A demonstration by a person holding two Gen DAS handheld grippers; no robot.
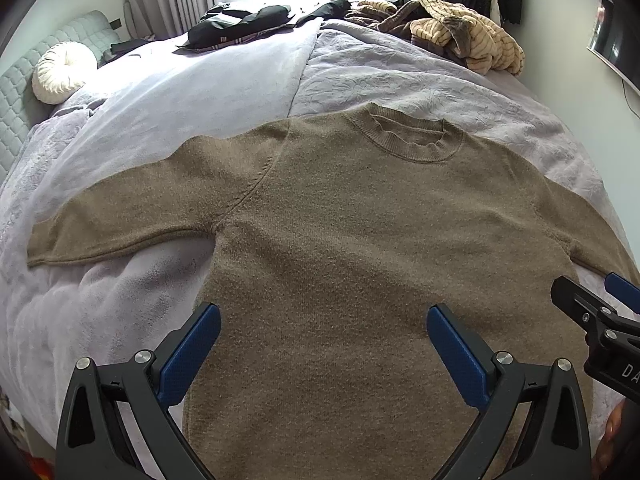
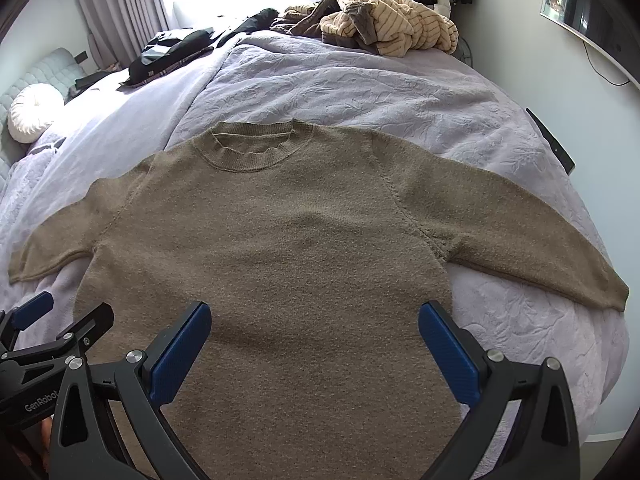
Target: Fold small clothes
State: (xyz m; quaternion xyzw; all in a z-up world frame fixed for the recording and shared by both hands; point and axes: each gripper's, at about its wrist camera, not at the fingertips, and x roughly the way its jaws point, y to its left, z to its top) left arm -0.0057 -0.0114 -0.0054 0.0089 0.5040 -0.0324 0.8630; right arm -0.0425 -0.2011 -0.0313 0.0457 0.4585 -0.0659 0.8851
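Sweater (image 1: 360, 232): matt, fuzzy brown knit, ribbed collar. Bed cover (image 2: 360, 88): matt lilac cloth, embossed. Claw pads (image 1: 188, 356): blue textured plastic.

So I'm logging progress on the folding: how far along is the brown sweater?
Done: the brown sweater lies flat on the bed, front up, both sleeves spread out. In hand: nothing; the left gripper and right gripper hover over its lower body, jaws open. Left: every fold, since no sleeve or hem is turned in.
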